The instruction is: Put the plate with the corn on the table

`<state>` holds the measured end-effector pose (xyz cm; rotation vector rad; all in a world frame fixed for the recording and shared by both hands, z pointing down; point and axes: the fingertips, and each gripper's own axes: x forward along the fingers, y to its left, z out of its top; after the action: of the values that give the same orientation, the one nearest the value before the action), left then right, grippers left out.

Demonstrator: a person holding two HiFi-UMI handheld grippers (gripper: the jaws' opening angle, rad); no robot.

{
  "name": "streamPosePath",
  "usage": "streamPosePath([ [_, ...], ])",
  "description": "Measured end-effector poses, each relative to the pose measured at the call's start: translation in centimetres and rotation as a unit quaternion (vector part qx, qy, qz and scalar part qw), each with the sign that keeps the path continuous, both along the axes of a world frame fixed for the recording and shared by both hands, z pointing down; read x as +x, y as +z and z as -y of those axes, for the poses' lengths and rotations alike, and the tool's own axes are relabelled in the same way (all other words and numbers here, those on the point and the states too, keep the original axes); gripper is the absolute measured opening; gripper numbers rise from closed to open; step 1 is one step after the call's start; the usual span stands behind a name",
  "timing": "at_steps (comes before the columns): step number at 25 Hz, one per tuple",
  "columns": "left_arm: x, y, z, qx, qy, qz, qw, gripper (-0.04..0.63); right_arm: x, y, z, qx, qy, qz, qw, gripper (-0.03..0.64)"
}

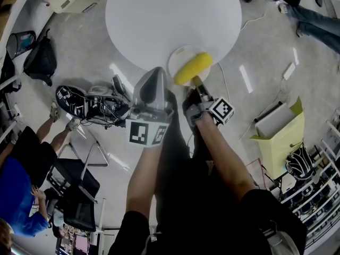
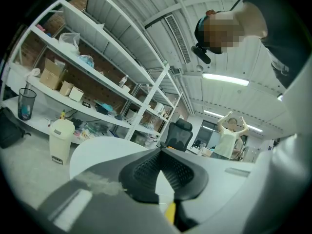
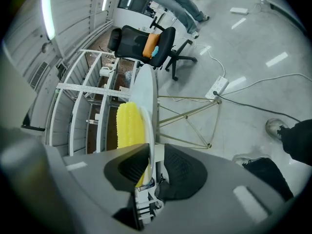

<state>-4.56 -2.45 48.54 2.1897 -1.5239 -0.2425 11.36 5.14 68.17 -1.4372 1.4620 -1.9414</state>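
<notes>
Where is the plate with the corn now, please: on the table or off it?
On the table: the plate with the corn lies at the table edge, partly overhanging.

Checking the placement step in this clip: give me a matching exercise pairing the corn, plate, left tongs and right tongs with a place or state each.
1 corn
2 plate
3 left tongs
4 right tongs

A shut, nothing between them
B at the edge of the round table
C lying on the plate
D open, with the plate's rim between them

Pairs: 1-C; 2-B; 3-A; 4-D
</notes>
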Motion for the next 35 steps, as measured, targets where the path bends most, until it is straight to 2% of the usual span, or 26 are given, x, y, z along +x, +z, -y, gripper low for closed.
streamPosePath([
  [7, -0.4, 0.0, -0.1, -0.001, -0.003, -0.001, 1.0000, 0.000, -0.2, 0.3, -0.1, -0.016, 0.010, -0.011, 1.000, 0.141],
  [12, -0.5, 0.0, 0.0, -0.003, -0.002, -0.003, 1.0000, 0.000, -0.9, 0.2, 0.9, -0.011, 0.023, 0.004, 1.000, 0.178],
  [25, -1.1, 0.2, 0.9, -0.006, 0.000, -0.004, 1.0000, 0.000, -1.6, 1.3, 2.6, -0.049, 0.045, -0.011, 0.998, 0.276],
  [29, -1.3, 0.2, 1.3, -0.007, 0.002, -0.004, 1.0000, 0.000, -2.1, 1.3, 3.8, -0.033, 0.045, -0.005, 0.998, 0.304],
  [32, -1.6, 0.2, 1.7, -0.008, 0.003, -0.005, 1.0000, 0.000, -2.4, 1.5, 4.1, -0.049, 0.054, -0.005, 0.997, 0.333],
  [35, -1.7, 0.2, 2.1, -0.009, 0.004, -0.006, 0.9999, 0.000, -2.7, 1.7, 4.7, -0.043, 0.051, -0.007, 0.998, 0.362],
])
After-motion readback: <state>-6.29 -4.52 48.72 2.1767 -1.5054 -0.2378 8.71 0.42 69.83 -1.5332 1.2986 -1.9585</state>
